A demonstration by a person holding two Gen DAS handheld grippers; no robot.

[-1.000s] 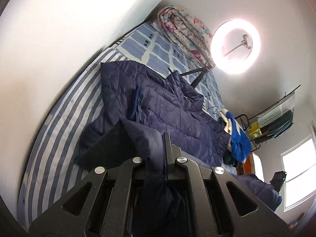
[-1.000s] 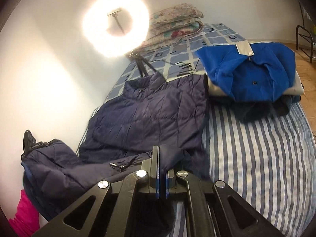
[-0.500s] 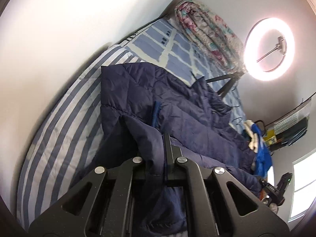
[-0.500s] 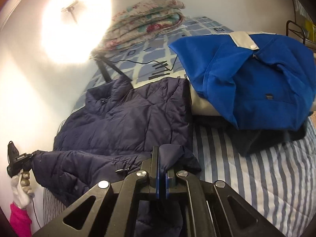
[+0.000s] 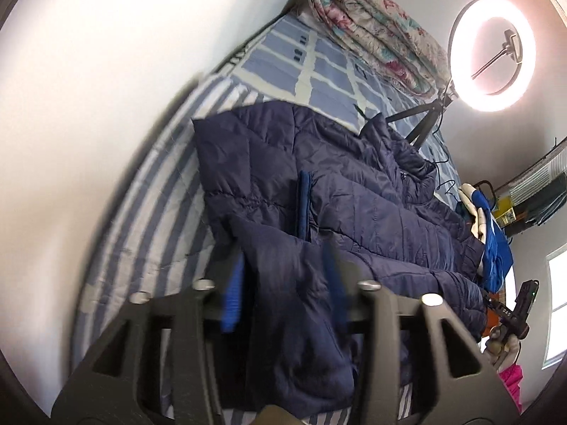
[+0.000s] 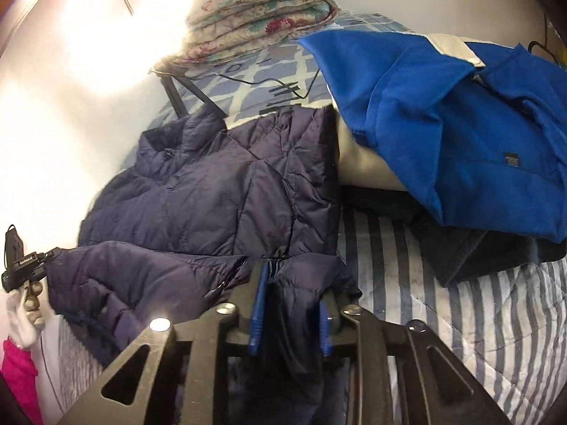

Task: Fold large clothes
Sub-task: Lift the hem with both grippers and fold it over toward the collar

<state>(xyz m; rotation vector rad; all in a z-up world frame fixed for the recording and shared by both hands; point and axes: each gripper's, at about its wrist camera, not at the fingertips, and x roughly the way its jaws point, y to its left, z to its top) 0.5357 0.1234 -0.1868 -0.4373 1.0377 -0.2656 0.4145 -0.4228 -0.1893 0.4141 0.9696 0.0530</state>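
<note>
A navy quilted puffer jacket (image 5: 354,191) lies spread on the striped bed (image 5: 152,205), collar toward the pillow end. Its lower part is folded up over the body. My left gripper (image 5: 283,283) has its jaws apart with a fold of the jacket hem lying loose between them. In the right wrist view the jacket (image 6: 226,191) lies the same way. My right gripper (image 6: 292,304) is also open, blue pads apart, with the other hem corner resting between the fingers.
A pile of folded clothes topped by a blue jacket (image 6: 460,134) sits on the bed right of the navy jacket. A folded floral quilt (image 6: 262,10) lies at the head. A ring light on a tripod (image 5: 492,60) stands by the wall.
Both grippers carried the jacket hem forward toward the collar, then opened. Both were shut on the fabric in the earlier frames and now have their jaws apart.
</note>
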